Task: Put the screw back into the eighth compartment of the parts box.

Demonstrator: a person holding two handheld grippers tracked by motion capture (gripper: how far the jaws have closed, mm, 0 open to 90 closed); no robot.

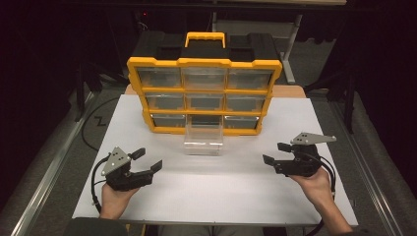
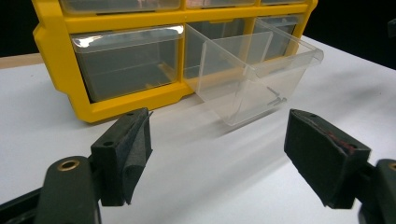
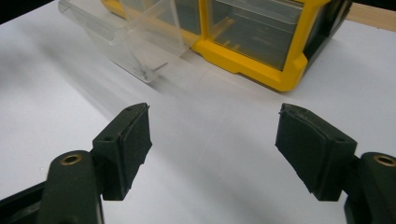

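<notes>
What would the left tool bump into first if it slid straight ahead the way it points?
Probably the clear plastic drawer pulled out of the yellow organizer box. The left tool is open, with bare white table between it and the drawer. How far away the drawer is remains hard to judge.

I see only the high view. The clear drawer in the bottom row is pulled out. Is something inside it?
Observer: Yes. In the left gripper view, the clear drawer holds a few small screws near its front wall.
Operator: Has the drawer a divider?
Observer: Yes, a clear divider crosses it.
Operator: Is something between the jaws of the right gripper?
Observer: No. The right gripper is open over the bare white table.
</notes>
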